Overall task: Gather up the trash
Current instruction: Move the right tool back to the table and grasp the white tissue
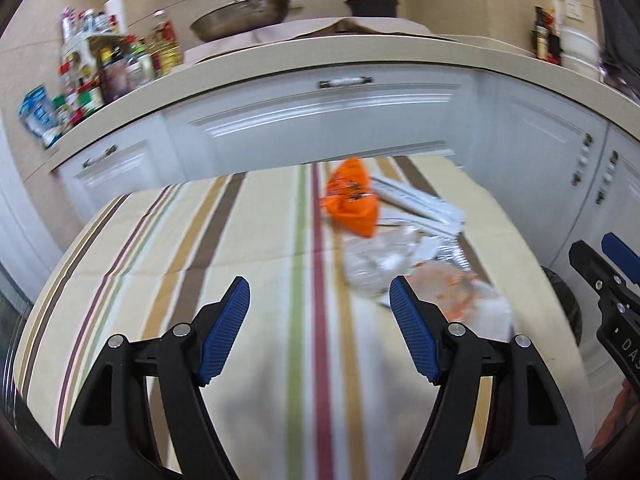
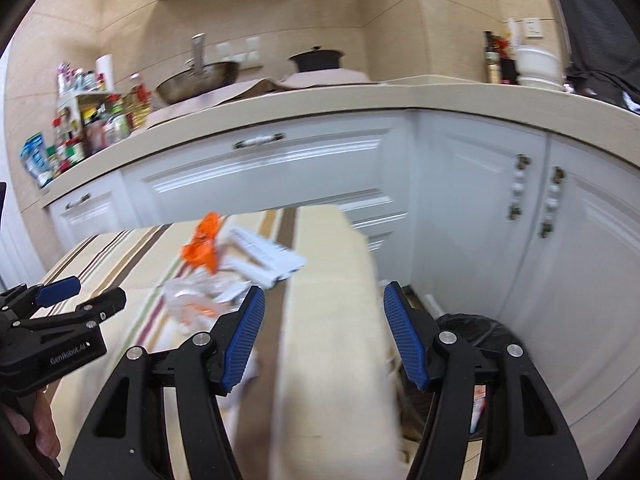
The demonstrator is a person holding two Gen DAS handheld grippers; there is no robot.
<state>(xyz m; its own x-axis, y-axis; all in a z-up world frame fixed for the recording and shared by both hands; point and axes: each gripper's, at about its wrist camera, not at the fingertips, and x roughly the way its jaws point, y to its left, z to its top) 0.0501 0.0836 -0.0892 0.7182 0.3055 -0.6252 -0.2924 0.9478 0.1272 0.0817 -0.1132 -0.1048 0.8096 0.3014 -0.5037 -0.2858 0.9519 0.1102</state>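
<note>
A heap of trash lies on the striped tablecloth: an orange wrapper, white printed cartons, a clear plastic bag and a white wrapper with orange print. My left gripper hovers open over the cloth, just short of the heap and to its left, with nothing between its pads. My right gripper is open above the table's right edge and holds nothing. A black bin with a liner stands on the floor below that edge.
White kitchen cabinets and a beige counter run close behind the table. Bottles, a pan and a black pot crowd the counter. Each gripper shows in the other's view: right gripper, left gripper.
</note>
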